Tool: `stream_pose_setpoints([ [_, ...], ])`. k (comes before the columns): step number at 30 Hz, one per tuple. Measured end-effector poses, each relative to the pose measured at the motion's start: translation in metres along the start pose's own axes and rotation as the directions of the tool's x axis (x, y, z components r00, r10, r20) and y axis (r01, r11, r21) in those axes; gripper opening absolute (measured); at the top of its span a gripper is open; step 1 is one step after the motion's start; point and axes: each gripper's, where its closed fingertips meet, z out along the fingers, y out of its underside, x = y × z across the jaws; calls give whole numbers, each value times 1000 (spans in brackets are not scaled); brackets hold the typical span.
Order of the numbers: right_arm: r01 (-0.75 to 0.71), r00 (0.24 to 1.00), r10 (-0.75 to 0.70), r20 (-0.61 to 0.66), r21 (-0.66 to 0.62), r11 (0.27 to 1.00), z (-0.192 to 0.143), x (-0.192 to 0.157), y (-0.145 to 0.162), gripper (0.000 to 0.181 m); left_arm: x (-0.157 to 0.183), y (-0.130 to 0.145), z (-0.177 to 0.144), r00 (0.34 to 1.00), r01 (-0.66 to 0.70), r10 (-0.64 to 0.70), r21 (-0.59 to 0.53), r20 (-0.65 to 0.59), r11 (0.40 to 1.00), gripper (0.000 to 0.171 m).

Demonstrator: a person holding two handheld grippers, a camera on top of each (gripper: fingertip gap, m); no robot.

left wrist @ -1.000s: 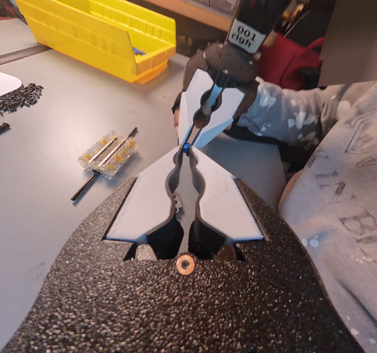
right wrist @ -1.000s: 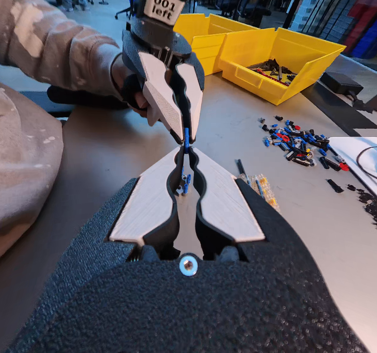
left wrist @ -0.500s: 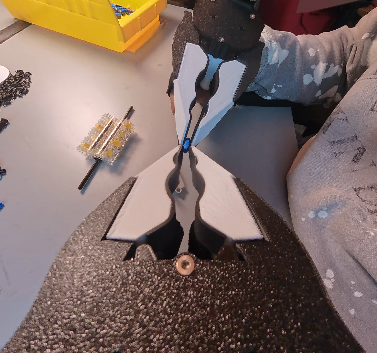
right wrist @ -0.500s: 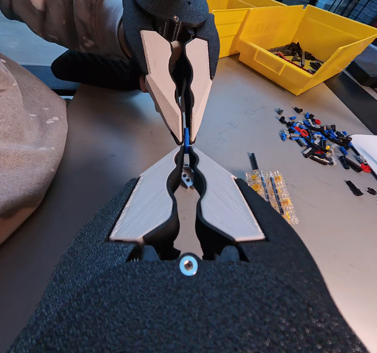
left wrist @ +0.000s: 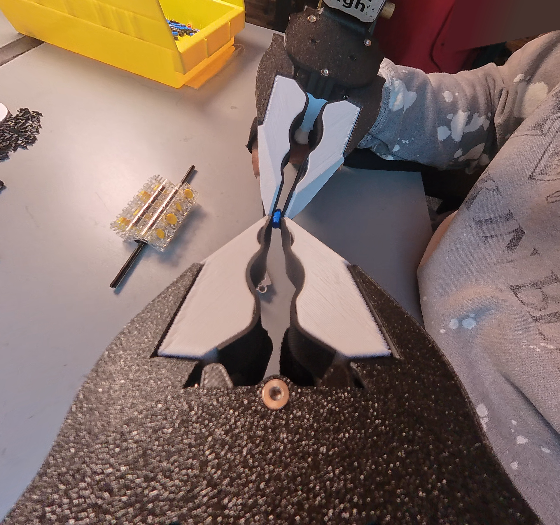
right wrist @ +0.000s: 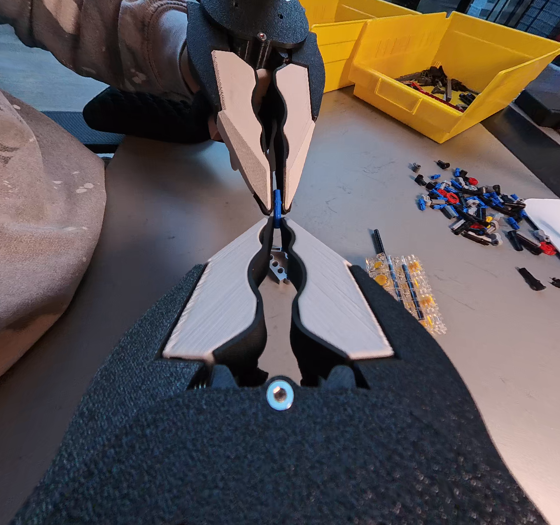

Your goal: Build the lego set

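My left gripper (left wrist: 275, 222) and right gripper (right wrist: 276, 222) tip to tip, both clenched on one blue pin (right wrist: 277, 204), its long axis running from one gripper to the other, above the table (right wrist: 348, 158)

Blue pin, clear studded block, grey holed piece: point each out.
blue pin (right wrist: 277, 207), right wrist view, mid-shaft.
clear studded block (left wrist: 157, 213), left wrist view, top face.
grey holed piece (right wrist: 277, 268), right wrist view, holed face.

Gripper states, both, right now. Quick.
Left gripper: shut on one end of the small blue plastic pin.
Right gripper: shut on the pin's other end, tip to tip with the left.
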Motion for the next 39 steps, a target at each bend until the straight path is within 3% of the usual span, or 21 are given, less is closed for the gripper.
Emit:
stream_pose_setpoints([
  [14, -11, 1000, 11, -2, -7, 1000, 2, 0, 2, 2, -1, 1, 1, 1000, -5, 5, -27, -4, 1000, 3],
  [16, 5, 1000, -6, -25, -36, 999, 3, 3, 6, 3, -7, 8, -3, 999, -47, 49, -102, 20, 994, 2],
  [19, 45, 998, -51, -45, -134, 990, 4, 8, 23, 26, -14, 26, -14, 993, -94, 108, -253, 42, 963, 3],
  [23, 73, 997, -62, 45, -275, 959, 16, 8, 47, 54, -5, 44, -11, 992, -125, 127, -385, -22, 914, 3],
  [25, 90, 992, -59, 108, -317, 944, 23, 6, 53, 59, -4, 56, -6, 986, -162, 160, -461, -44, 872, 3],
  [30, 116, 978, -39, 203, -381, 917, 31, 7, 64, 41, -6, 63, 0, 976, -211, 203, -559, -77, 802, 3],
  [35, 105, 986, -52, 158, -352, 930, 29, 12, 62, 19, -13, 64, 0, 960, -271, 258, -620, -112, 736, 3],
  [39, 97, 987, -43, 154, -364, 926, 27, 10, 65, 19, -18, 64, 0, 942, -323, 298, -662, -155, 676, 3],
])
